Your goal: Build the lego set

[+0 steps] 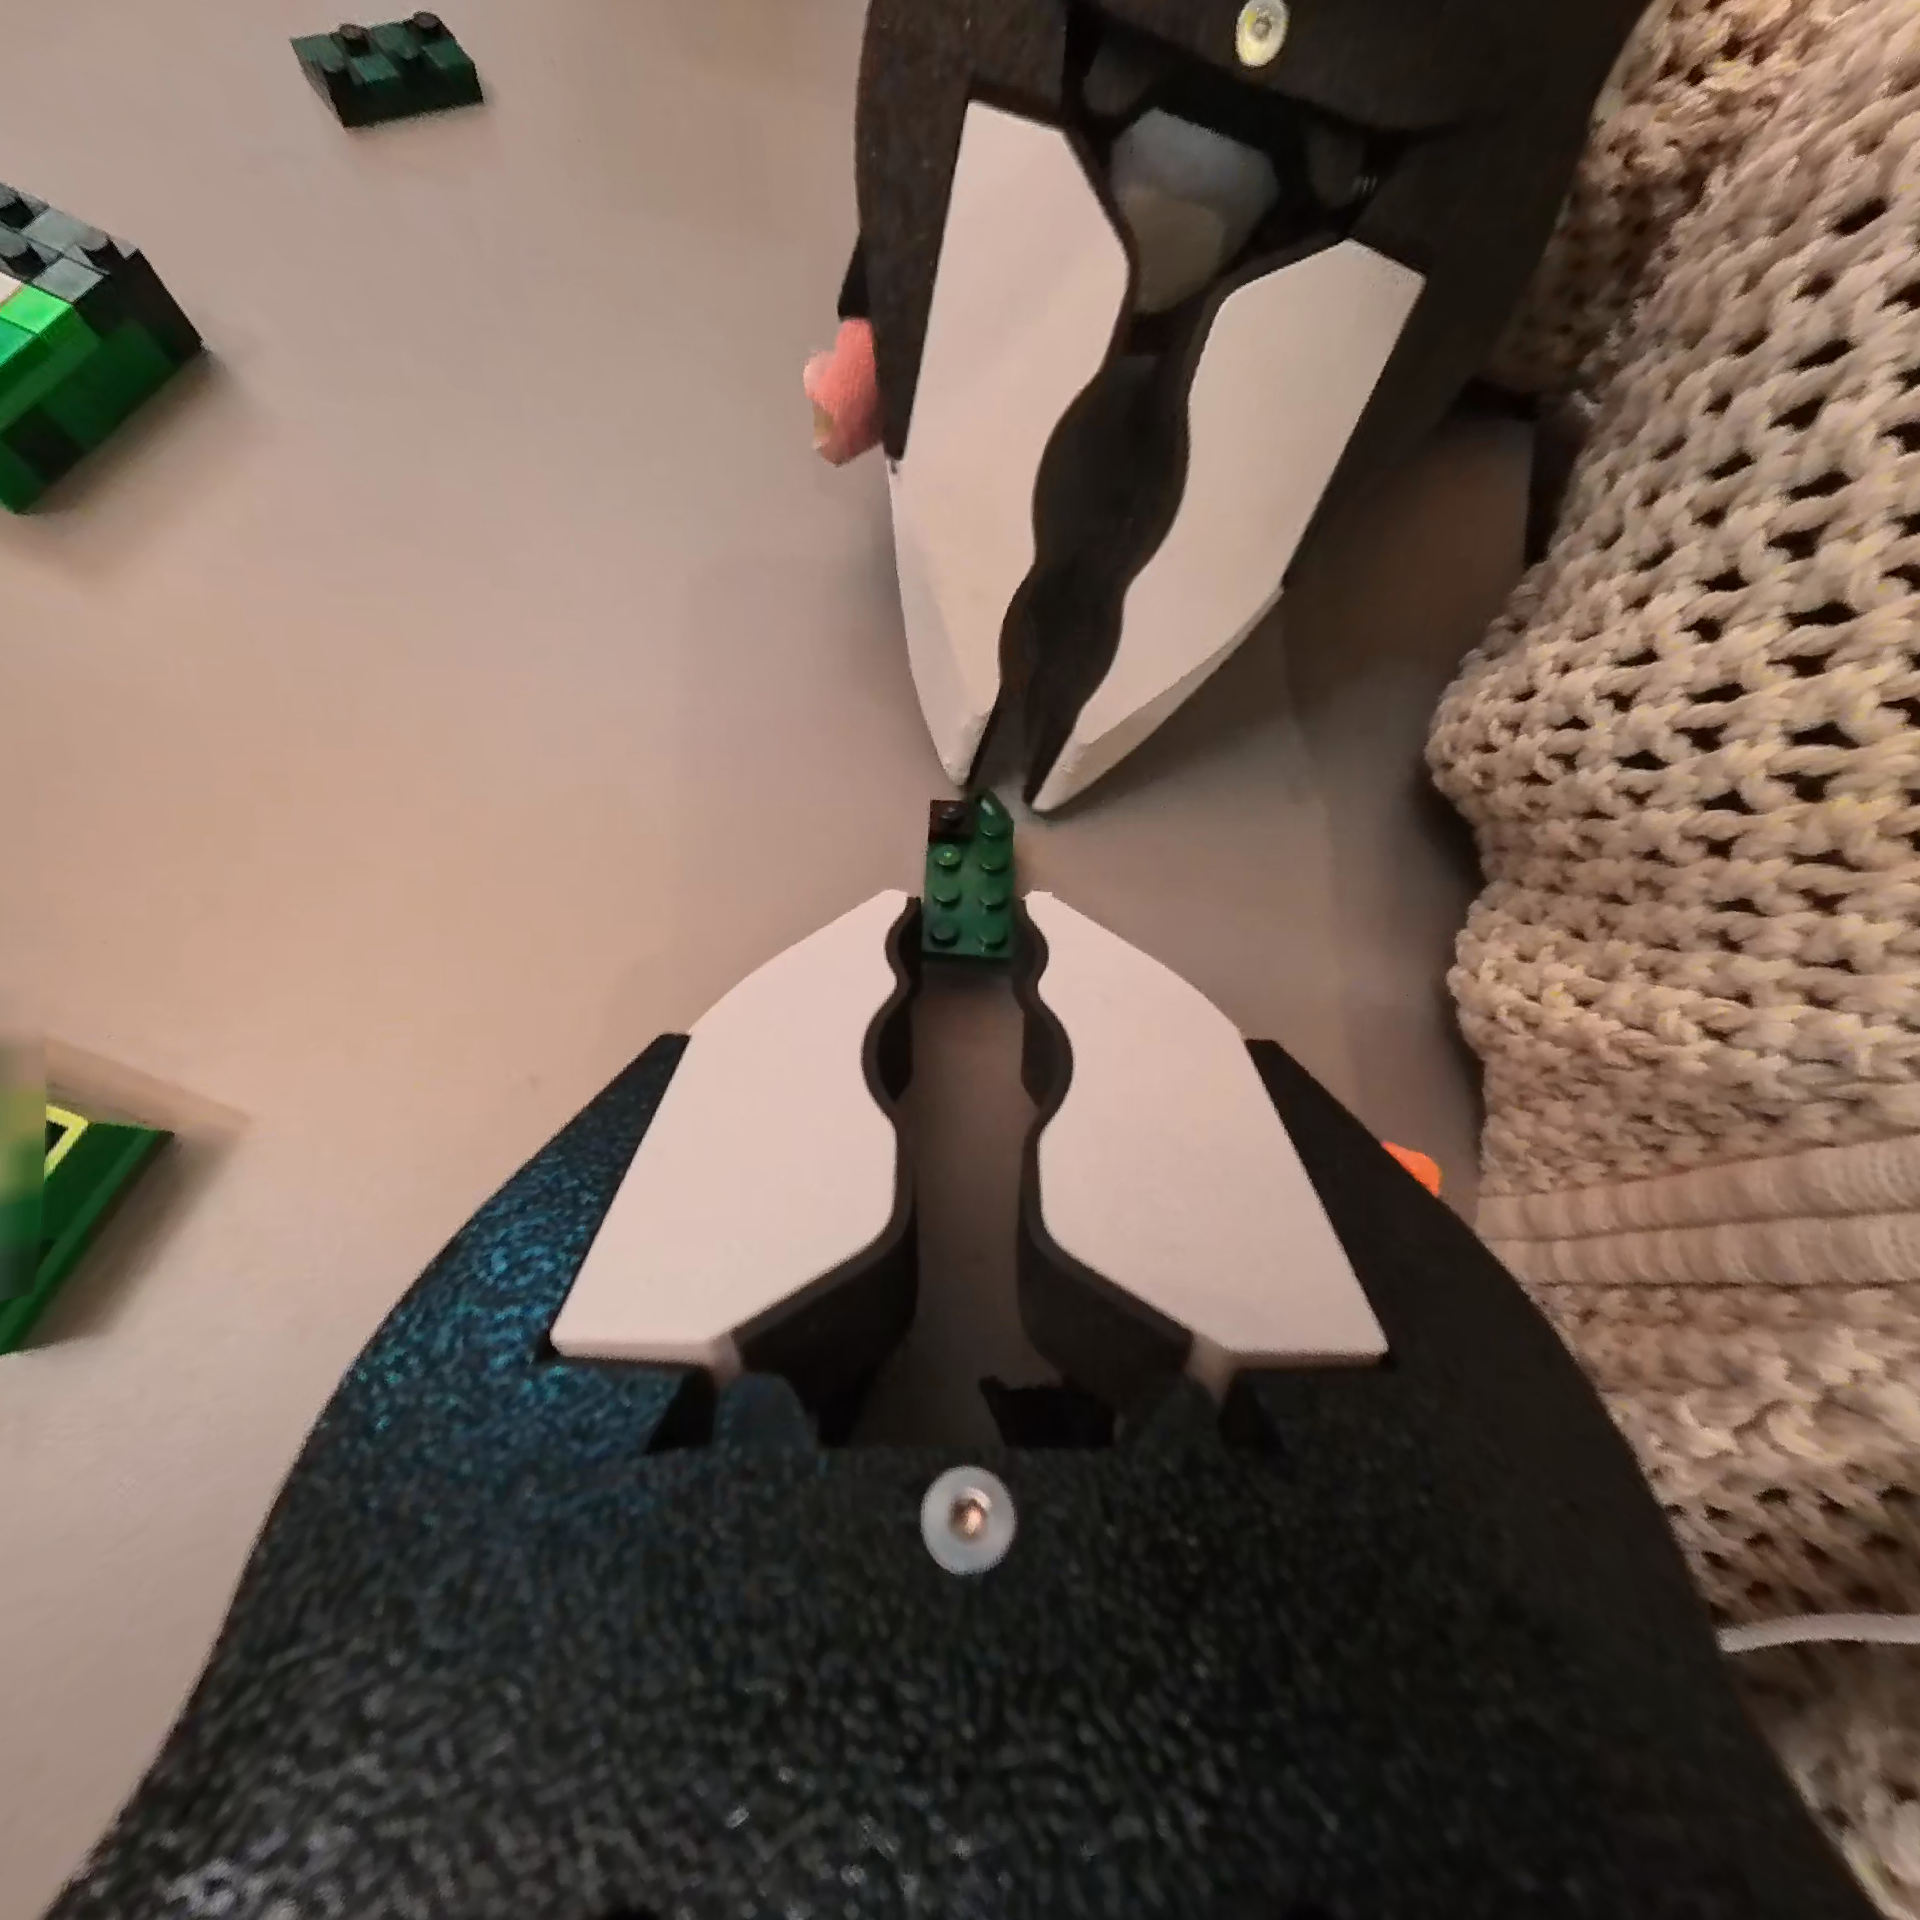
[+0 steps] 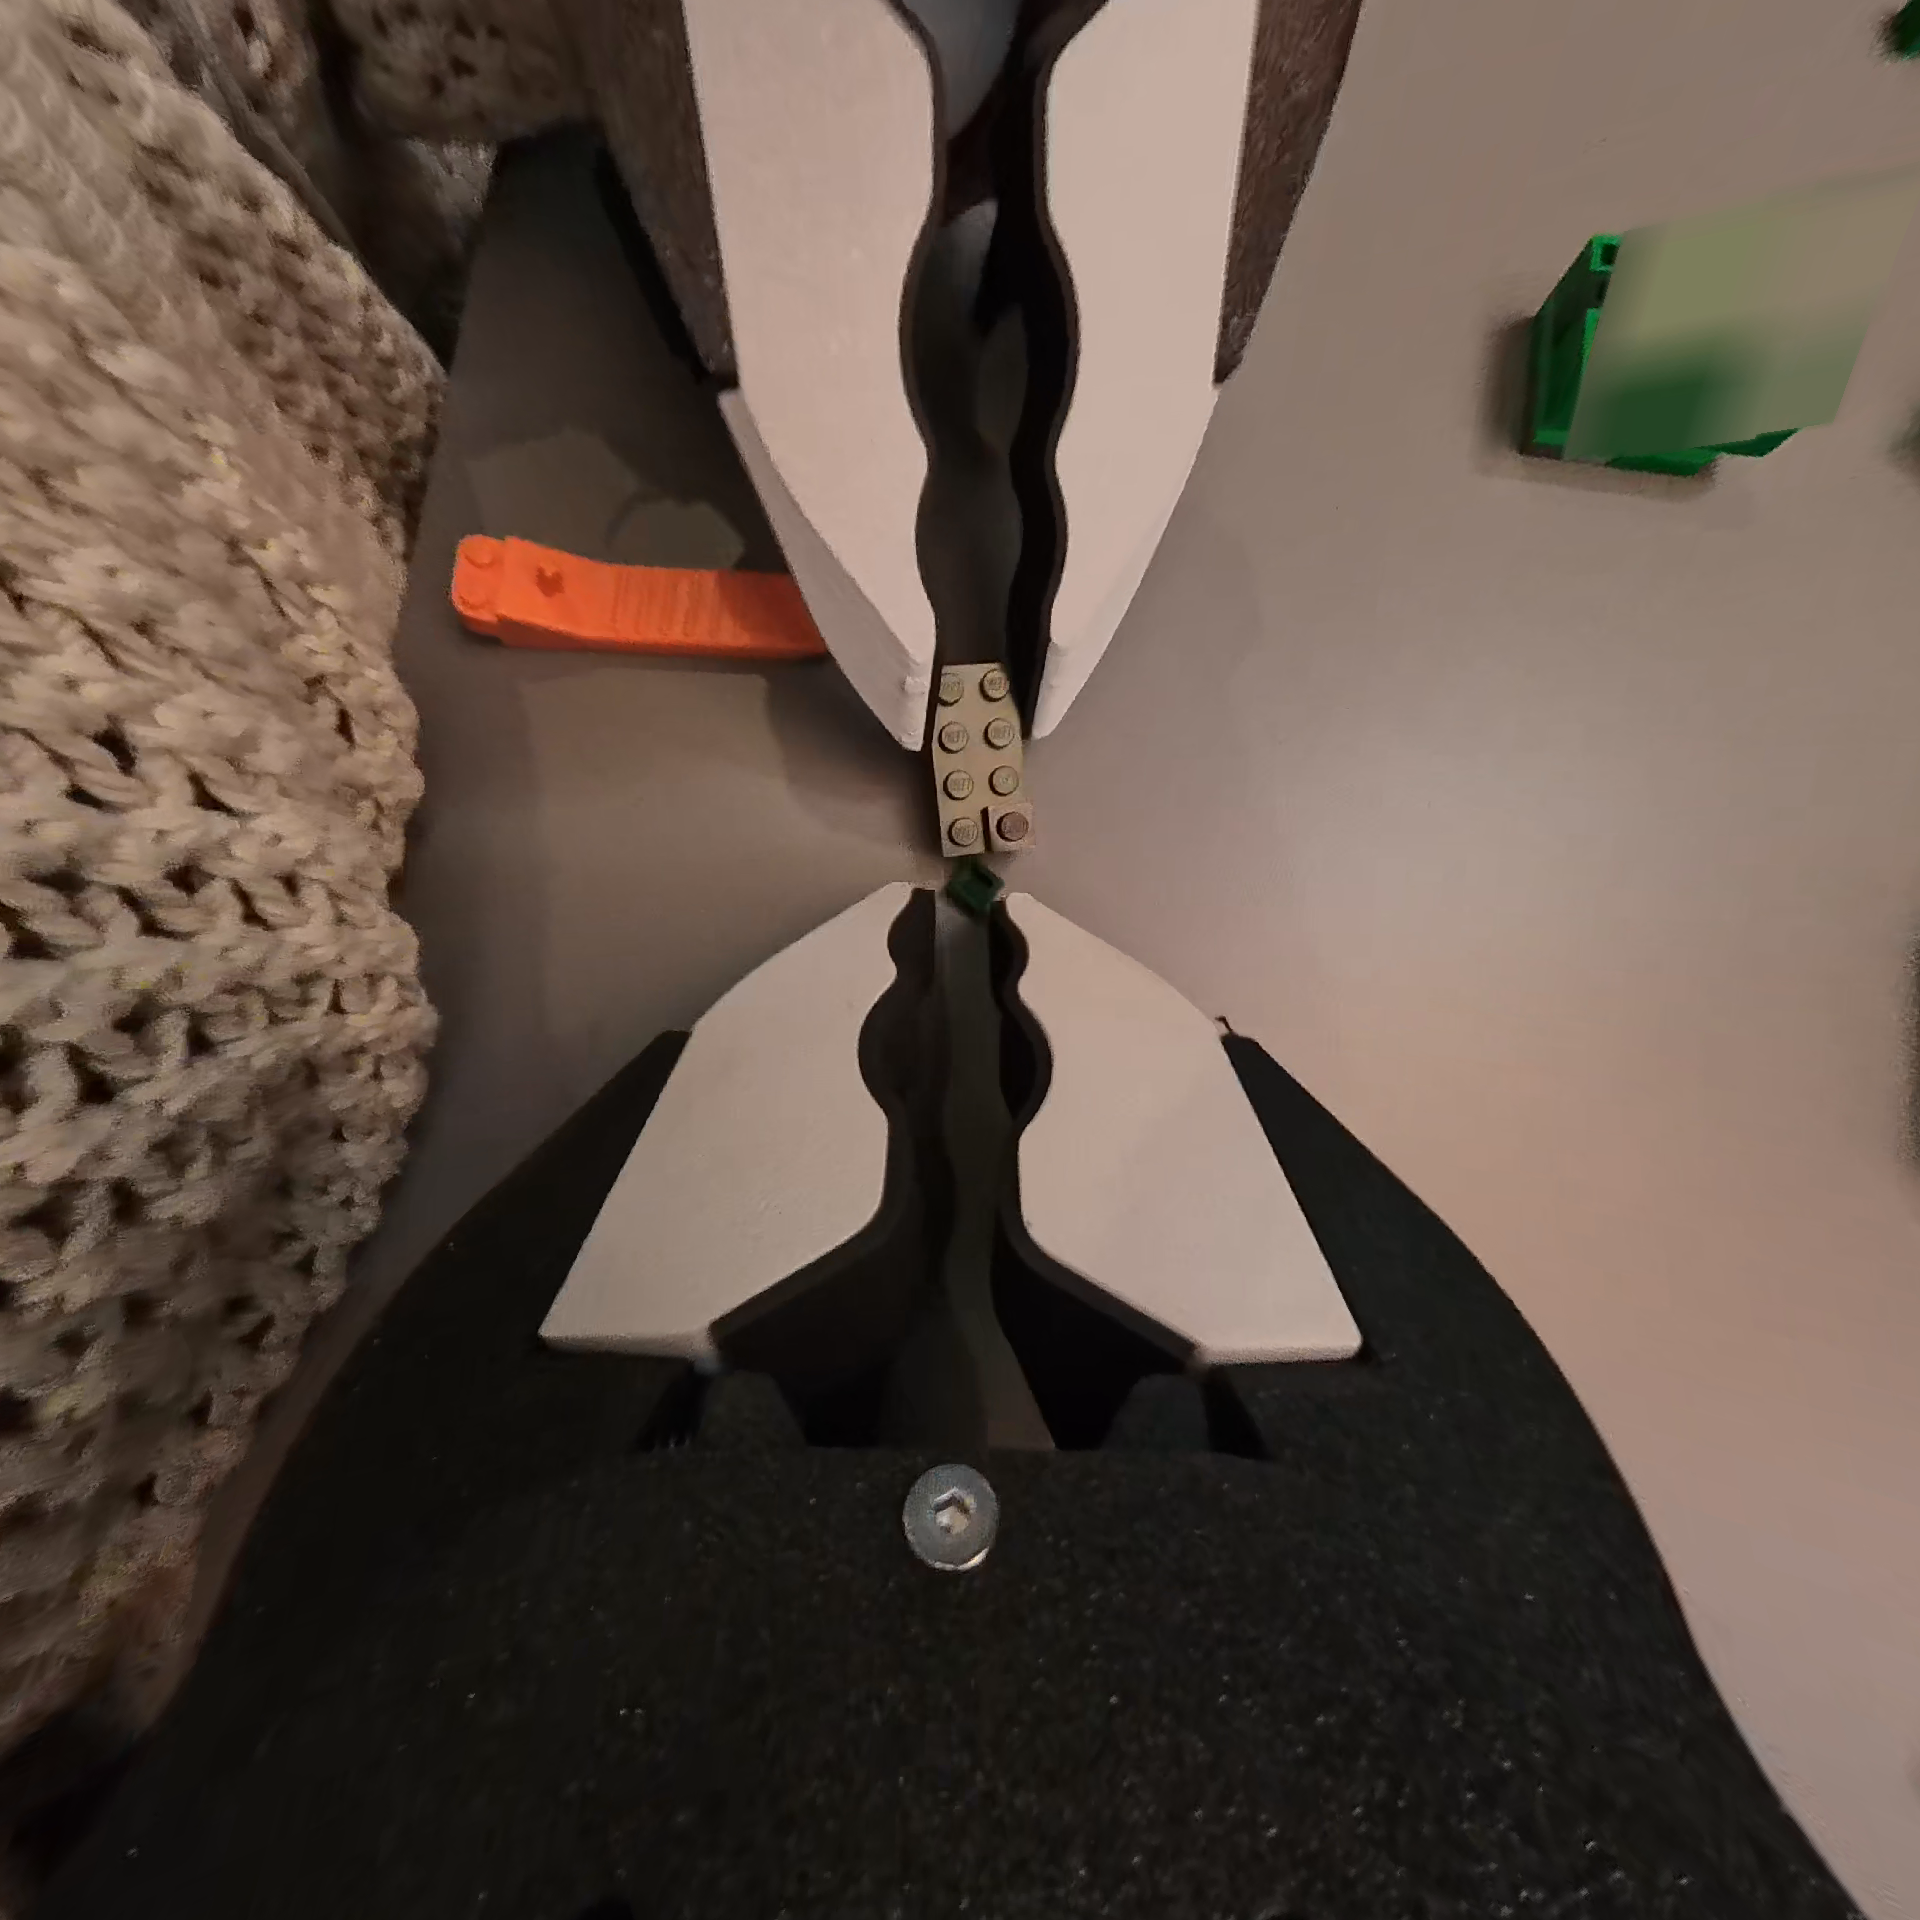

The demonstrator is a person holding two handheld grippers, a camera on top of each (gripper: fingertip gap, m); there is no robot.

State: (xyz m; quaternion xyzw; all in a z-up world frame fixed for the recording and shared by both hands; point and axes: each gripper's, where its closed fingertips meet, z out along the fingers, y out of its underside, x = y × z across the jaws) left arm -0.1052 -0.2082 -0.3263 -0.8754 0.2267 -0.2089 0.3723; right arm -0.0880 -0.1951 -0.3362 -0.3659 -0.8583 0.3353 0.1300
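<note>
Holding a green plate (image 1: 971, 902) by its near end, the left tongs (image 1: 969, 914) present it to the right tongs (image 2: 971, 902), which pinch a tiny green piece (image 2: 974, 890) just short of it.

One small dark stud piece (image 1: 951, 821) already sits on the plate's far corner. Across the tabletop (image 1: 520, 727), a green-and-black block assembly (image 1: 73, 364) and a loose dark brick (image 1: 387, 75) lie unjoined, so much building seems left.

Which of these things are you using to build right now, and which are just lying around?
In use: left gripper, green plate, small dark piece on it, right gripper, tiny green piece.
Lying about: orange tool, dark green brick, green-and-black block.
</note>
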